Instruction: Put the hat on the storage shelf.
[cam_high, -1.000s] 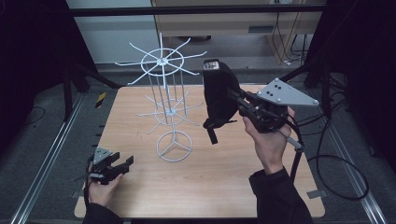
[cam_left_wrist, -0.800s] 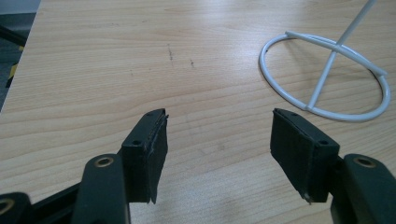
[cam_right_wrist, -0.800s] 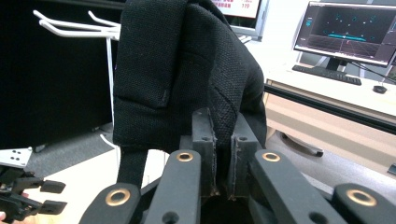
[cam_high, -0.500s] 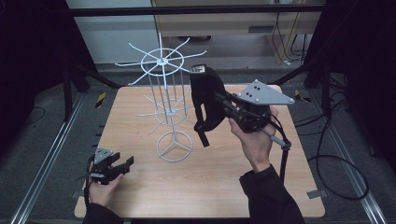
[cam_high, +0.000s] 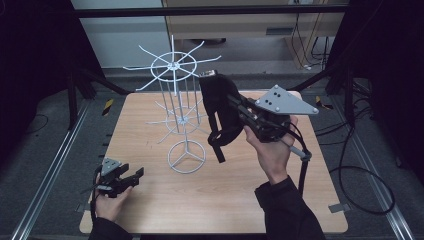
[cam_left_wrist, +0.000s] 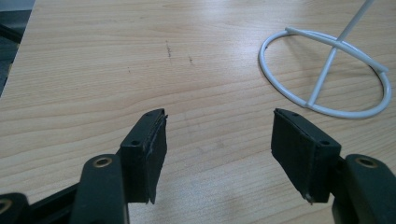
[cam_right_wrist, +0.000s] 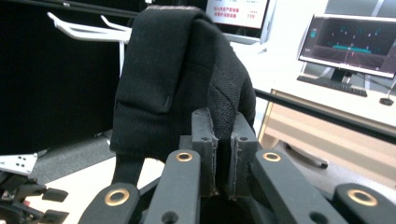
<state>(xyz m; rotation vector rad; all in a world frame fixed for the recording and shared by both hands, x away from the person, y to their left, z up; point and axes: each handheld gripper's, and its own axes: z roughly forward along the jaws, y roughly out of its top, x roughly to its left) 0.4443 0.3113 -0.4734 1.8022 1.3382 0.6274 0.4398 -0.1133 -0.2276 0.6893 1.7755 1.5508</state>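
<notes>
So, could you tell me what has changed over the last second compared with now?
The right gripper, still shut on the black fabric strap piece, has carried it leftward, up against the white wire rack. The left gripper stayed open at the table's near-left corner, and the rack has not moved.

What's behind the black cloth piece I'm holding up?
Behind the black fabric strap, in the high view, stands the white wire rack. The fabric covers some of its right-hand hooks. The right gripper is clamped on the fabric.
</notes>
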